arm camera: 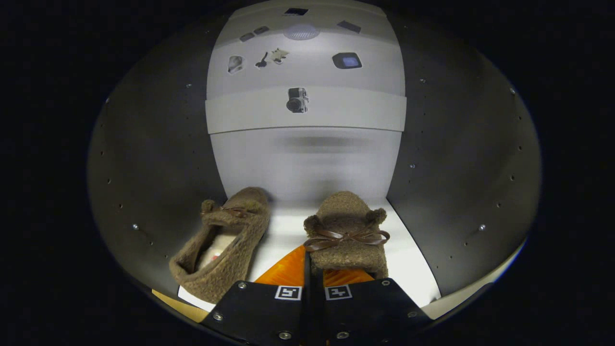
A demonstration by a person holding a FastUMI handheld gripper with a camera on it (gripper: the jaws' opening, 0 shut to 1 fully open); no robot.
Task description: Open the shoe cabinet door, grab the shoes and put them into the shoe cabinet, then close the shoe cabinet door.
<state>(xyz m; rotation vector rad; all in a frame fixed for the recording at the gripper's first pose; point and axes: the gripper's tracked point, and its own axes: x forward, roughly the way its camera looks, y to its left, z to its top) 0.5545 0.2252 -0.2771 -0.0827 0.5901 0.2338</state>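
While tool (307, 269) clamps right shoe (347, 230) heel, left shoe (226, 240) lies beside, inside cabinet (144, 158).

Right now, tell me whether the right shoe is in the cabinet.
In: the right shoe stands on the cabinet floor, held by the shut gripper.

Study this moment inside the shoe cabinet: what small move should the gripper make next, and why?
Probably open the gripper to release the right slipper: it already stands on the cabinet floor beside the left slipper, and the closed fingers seem to pinch its heel.
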